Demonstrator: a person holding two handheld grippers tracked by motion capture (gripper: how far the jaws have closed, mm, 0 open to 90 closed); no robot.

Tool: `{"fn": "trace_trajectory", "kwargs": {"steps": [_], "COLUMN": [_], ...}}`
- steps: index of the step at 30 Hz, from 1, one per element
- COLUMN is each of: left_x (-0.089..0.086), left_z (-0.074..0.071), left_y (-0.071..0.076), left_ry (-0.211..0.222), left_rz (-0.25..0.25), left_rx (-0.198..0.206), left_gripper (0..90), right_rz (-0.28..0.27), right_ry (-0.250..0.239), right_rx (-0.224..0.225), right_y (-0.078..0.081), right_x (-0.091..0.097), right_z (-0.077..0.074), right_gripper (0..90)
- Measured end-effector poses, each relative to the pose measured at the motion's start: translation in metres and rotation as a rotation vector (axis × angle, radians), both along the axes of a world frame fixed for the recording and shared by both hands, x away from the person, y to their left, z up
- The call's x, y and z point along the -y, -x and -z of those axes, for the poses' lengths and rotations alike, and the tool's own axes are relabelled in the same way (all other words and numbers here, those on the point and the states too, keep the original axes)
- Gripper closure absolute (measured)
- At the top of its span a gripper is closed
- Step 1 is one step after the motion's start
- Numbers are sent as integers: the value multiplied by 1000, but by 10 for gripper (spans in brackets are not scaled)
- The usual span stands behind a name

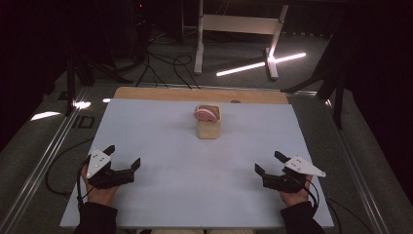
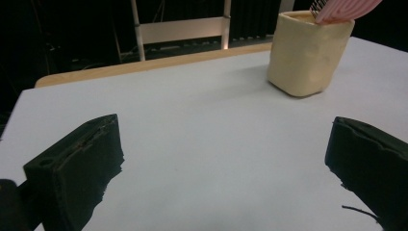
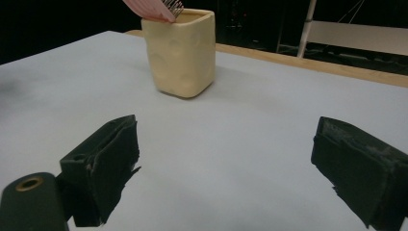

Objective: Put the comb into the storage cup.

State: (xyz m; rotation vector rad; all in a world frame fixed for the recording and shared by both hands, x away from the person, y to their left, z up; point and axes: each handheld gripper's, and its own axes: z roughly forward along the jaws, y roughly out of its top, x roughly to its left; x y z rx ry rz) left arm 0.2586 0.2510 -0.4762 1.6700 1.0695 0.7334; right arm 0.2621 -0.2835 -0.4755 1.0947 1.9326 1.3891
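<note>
Table: your work surface is a pale grey sheet (image 1: pixel 195 195) laid on a wooden board (image 1: pixel 146 93), whose bare strip shows along the far edge.
Cup: a cream, square-sided cup (image 1: pixel 209 127) stands upright toward the far middle of the sheet, well apart from both of your tools.
Brush: a pink hairbrush (image 1: pixel 206 114) sits in the cup, its head leaning over the rim.
Left gripper: your left gripper (image 1: pixel 124 157) rests at the near left of the sheet, jaws spread wide with nothing between them.
Right gripper: your right gripper (image 1: pixel 270 163) rests at the near right, jaws likewise spread wide and empty.
High view: gives you both hands, both tools and the cup midway between them but farther off; also the floor cables (image 1: pixel 160 66) and a white frame (image 1: pixel 238 29) beyond the table.
Left gripper view: puts the cup (image 2: pixel 308 50) up and to the right of your open jaws, and shows the brush's pink back (image 2: pixel 349 9) and dark bristles above the rim.
Right gripper view: puts the cup (image 3: pixel 182 50) up and to the left of your jaws, with metal-tipped bristles (image 3: pixel 172 6) visible at the rim, a detail too small to make out from above.
Relation: cup ahead of both tools, touching neither.
</note>
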Motion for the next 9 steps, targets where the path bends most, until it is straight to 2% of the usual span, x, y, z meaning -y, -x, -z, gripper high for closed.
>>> {"fn": "trace_trajectory", "kwargs": {"steps": [4,9], "left_x": [-7,-11], "left_z": [-3,-3], "left_y": [5,5], "left_ry": [14,34], "left_rz": [-16,-30], "left_rx": [17,20], "left_gripper": [1,1], "right_rz": [1,-3], "right_ry": [1,40], "right_rx": [-3,-1], "right_y": [1,2], "right_x": [-2,-8], "right_z": [1,2], "right_gripper": [91,91]}}
